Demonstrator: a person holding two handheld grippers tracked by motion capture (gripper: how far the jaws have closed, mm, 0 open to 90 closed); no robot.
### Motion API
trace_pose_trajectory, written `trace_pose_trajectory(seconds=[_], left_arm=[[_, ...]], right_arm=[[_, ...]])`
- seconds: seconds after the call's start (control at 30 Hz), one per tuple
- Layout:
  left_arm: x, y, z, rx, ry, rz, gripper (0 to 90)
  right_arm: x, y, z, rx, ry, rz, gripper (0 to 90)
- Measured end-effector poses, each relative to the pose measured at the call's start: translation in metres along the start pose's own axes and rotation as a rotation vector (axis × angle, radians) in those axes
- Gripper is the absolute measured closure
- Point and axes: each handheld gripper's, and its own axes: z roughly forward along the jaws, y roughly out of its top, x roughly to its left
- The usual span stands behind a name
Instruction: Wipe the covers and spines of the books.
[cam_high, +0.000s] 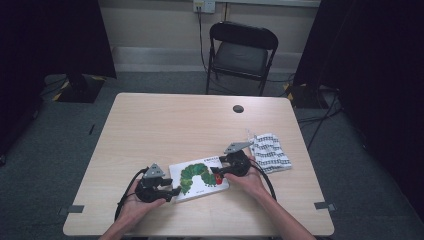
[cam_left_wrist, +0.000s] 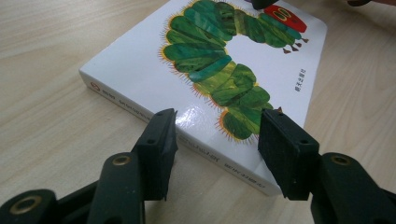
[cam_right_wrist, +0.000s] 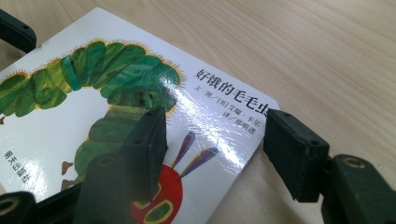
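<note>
Your left gripper (cam_high: 176, 191) and right gripper (cam_high: 214, 170) flank the caterpillar picture book (cam_high: 199, 179), jaws spread wide at its opposite ends, gripping nothing. The book lies flat near the table's (cam_high: 165, 125) front edge; beyond, a patterned cloth (cam_high: 269, 152).

Left gripper (cam_left_wrist: 217, 135) gapes at the book's (cam_left_wrist: 140, 70) spine corner — caterpillar cover up.
</note>
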Motion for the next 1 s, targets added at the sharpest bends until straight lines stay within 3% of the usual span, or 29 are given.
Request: trace_pose_trajectory(seconds=[0.2,0.27,0.3,0.4,0.57,0.67,0.77,0.87,1.0], left_arm=[[0.006,0.001,0.0,0.012,-0.047,-0.025,46.3],[0.007,0.001,0.003,0.025,-0.024,-0.044,38.7],[0.008,0.002,0.004,0.025,-0.033,-0.053,34.7],[0.007,0.004,0.006,0.019,-0.004,-0.05,33.0],[0.005,0.005,0.007,0.022,0.009,-0.035,31.6],[0.001,0.006,0.006,0.024,0.02,-0.013,33.9],[0.0,0.006,0.005,0.026,0.012,-0.01,35.8],[-0.001,0.004,0.004,0.029,-0.013,0.001,38.3],[-0.003,0.005,0.005,0.027,-0.013,0.004,38.4]], right_arm=[[0.001,-0.002,0.001,-0.021,-0.019,0.029,40.3],[0.001,-0.002,0.001,-0.022,-0.022,0.046,40.1],[0.002,-0.003,0.001,-0.021,-0.021,0.057,38.3],[0.004,-0.004,0.001,-0.022,-0.022,0.07,35.7],[0.001,-0.006,0.004,-0.031,-0.007,0.111,30.2],[0.005,-0.003,0.007,-0.024,-0.027,0.119,28.2],[0.005,-0.002,0.006,-0.027,-0.044,0.144,34.4],[-0.001,-0.004,0.004,-0.044,-0.039,0.207,42.8],[-0.004,-0.005,0.004,-0.063,-0.029,0.251,43.1]])
